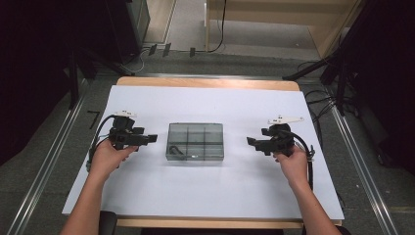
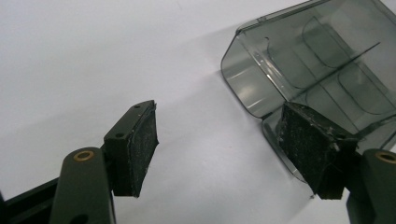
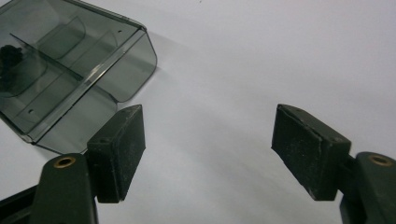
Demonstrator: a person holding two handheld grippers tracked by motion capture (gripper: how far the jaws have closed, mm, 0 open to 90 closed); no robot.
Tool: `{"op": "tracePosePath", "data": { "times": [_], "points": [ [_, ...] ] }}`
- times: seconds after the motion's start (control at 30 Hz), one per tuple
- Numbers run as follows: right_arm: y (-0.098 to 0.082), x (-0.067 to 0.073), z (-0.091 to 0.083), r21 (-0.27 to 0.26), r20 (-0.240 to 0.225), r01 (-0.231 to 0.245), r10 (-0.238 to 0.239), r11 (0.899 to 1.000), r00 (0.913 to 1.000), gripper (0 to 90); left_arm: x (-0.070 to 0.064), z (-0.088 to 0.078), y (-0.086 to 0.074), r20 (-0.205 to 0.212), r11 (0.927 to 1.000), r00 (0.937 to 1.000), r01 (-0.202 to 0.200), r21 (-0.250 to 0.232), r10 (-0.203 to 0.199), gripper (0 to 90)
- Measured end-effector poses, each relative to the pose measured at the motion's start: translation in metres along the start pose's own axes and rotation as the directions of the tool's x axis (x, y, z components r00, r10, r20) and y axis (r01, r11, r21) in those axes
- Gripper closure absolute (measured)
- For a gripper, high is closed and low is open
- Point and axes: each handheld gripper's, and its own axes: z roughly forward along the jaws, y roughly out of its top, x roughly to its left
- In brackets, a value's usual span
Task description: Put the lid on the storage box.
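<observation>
A smoky clear plastic box (image 1: 195,142) with inner dividers lies in the middle of the white table cover. A small dark object (image 1: 176,149) rests in its near-left compartment. My left gripper (image 1: 151,139) hovers just left of the box, jaws wide apart and empty. In the left gripper view the box (image 2: 322,60) sits at the upper right, behind the right pad (image 2: 310,144). My right gripper (image 1: 251,141) hangs right of the box, open and empty. The right gripper view has the box (image 3: 70,70) at upper left, with the dark object (image 3: 9,53) at its edge.
The white cover (image 1: 205,196) spreads over a wooden table with bare room in front of and behind the box. Dark stands and cables (image 1: 323,105) lie on the floor to the right. A wooden frame (image 1: 274,19) stands beyond the table.
</observation>
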Motion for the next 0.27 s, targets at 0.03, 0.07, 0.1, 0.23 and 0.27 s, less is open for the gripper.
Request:
{"op": "tracePosePath", "data": {
  "times": [0.03, 0.07, 0.1, 0.23, 0.27],
  "points": [
    [-0.0007, -0.0017, -0.0004, 0.0, 0.008, -0.003, 0.003, 1.0, 1.0, 26.6, 0.0006, 0.0002, 0.0, -0.005, 1.0, 1.0, -0.002, -0.001, 0.002, 29.1],
    [-0.0013, -0.0031, -0.0006, -0.002, 0.009, -0.009, 0.009, 1.0, 0.9999, 26.8, 0.0012, 0.0004, 0.0001, -0.002, 1.0, 1.0, -0.002, -0.001, 0.002, 29.1],
    [-0.0018, -0.0045, -0.0008, 0.0, 0.012, -0.014, 0.014, 1.0, 0.9998, 26.8, 0.0017, 0.0008, 0.0001, -0.002, 1.0, 1.0, -0.001, -0.001, 0.001, 29.1],
    [-0.0032, -0.0083, -0.0012, 0.002, 0.019, -0.019, 0.019, 1.0, 0.9997, 27.2, 0.0027, 0.002, 0.0003, -0.004, 1.0, 1.0, 0.001, 0.002, -0.001, 29.1],
    [-0.0035, -0.0088, -0.0012, -0.001, 0.02, -0.02, 0.02, 1.0, 0.9996, 27.2, 0.0027, 0.002, 0.0003, -0.004, 1.0, 1.0, 0.001, 0.002, -0.001, 29.1]
  ]
}}
